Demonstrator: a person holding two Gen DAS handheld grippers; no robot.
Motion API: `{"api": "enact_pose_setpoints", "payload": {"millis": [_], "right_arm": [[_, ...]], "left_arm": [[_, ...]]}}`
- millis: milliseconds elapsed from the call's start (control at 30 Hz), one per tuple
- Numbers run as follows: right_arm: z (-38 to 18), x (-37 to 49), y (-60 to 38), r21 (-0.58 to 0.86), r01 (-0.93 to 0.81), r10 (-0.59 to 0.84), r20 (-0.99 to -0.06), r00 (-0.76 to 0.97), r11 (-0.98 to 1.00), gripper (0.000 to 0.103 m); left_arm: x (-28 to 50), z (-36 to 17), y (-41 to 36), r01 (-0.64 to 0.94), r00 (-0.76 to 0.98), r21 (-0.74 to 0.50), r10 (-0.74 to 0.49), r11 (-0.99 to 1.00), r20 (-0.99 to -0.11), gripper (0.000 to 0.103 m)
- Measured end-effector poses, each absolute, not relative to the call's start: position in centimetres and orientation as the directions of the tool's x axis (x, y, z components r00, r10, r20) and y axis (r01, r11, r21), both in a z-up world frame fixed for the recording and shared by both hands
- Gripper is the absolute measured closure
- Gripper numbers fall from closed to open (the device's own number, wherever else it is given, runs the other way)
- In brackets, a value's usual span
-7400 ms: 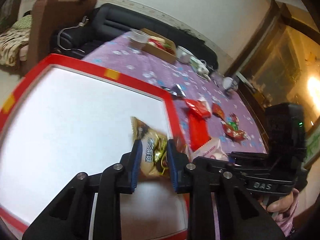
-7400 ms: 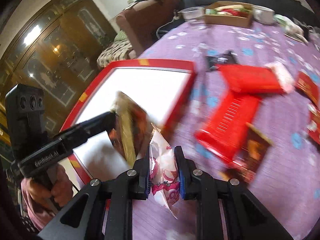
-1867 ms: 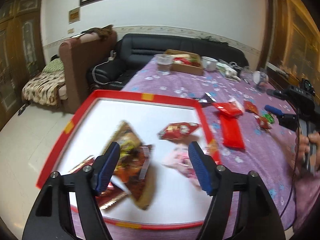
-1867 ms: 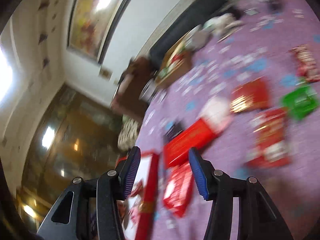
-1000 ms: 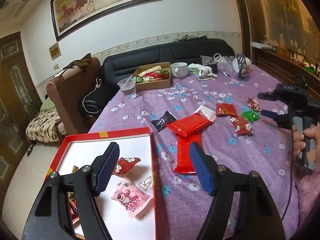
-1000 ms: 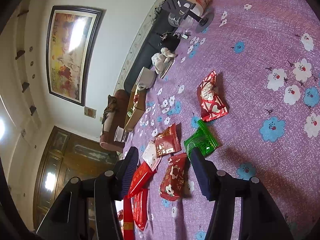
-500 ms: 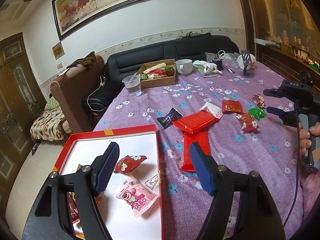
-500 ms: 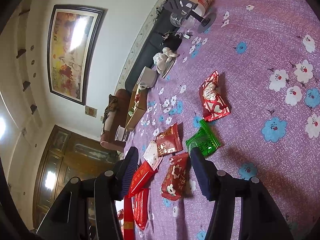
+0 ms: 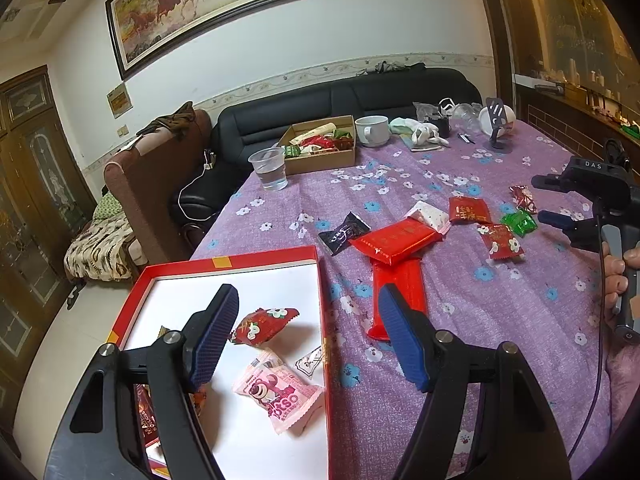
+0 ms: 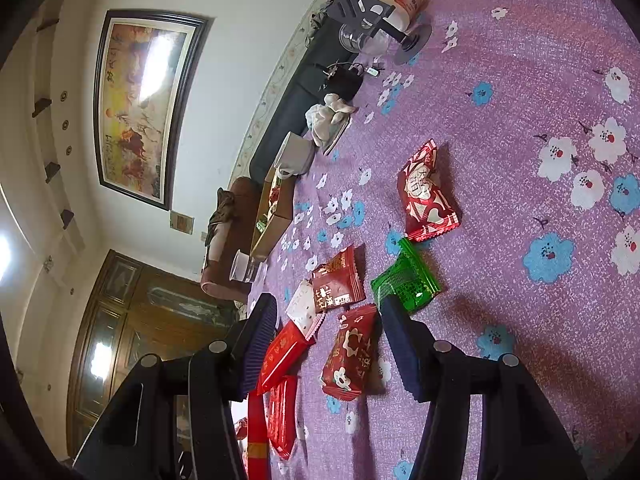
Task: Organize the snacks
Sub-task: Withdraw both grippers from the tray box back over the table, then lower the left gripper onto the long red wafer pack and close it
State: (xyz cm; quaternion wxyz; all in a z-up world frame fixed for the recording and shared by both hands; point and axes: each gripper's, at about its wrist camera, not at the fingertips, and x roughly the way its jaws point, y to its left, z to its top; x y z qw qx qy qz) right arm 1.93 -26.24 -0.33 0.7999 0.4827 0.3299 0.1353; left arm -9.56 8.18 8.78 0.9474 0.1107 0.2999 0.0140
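Note:
A red tray (image 9: 320, 300) with a white floor sits at the table's near left corner. In it lie a red flowered packet (image 9: 264, 325), a pink bear packet (image 9: 280, 394) and a small white packet (image 9: 310, 360). My left gripper (image 9: 307, 296) hangs open and empty above the tray's right rim. Loose on the purple cloth lie two long red packs (image 9: 396, 240), a black packet (image 9: 344, 232), a green packet (image 10: 404, 280) and several red packets. My right gripper (image 10: 326, 308) is open over a red flowered packet (image 10: 354, 352), with its pads clear of it.
At the far side stand a cardboard box of snacks (image 9: 320, 146), a plastic cup of water (image 9: 270, 170), a white mug (image 9: 372, 130) and a phone stand (image 9: 498, 128). A black sofa (image 9: 360, 96) and a brown armchair (image 9: 160, 184) lie beyond the table. A hand (image 9: 620, 272) holds the right gripper.
Both grippers earlier held packets over the tray and have let them go; those lie in the tray. The right gripper swung over to the loose snacks. Nothing has visibly moved in the last second.

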Motion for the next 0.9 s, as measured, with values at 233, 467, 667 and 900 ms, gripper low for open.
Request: {"api": "enact_pose_setpoints", "payload": {"millis": [233,467,667,900], "right_arm": [[-0.4,1.9,-26.2,0.862,0.103,0.537,-0.398,0.744,0.496,0.046],[-0.5,1.9,-26.3,0.866,0.105,0.542,-0.396,0.741,0.489,0.046],[-0.4,2.0,-26.1,0.865,0.097,0.55,-0.395,0.736,0.492,0.046],[-0.3,2.1,-26.1,0.871,0.089,0.56,-0.386,0.733,0.484,0.046]], "left_arm": [[-9.5,8.7,8.3,0.041,0.819,0.22,0.093,0.975,-0.567,0.031],[-8.3,7.8,9.2,0.094,0.782,0.173,0.035,0.981,-0.623,0.031],[-6.5,6.9,10.5,0.142,0.722,0.089,-0.042,0.986,-0.691,0.031],[-3.8,4.6,5.2,0.242,0.639,0.129,-0.058,0.962,-0.767,0.031]]}}
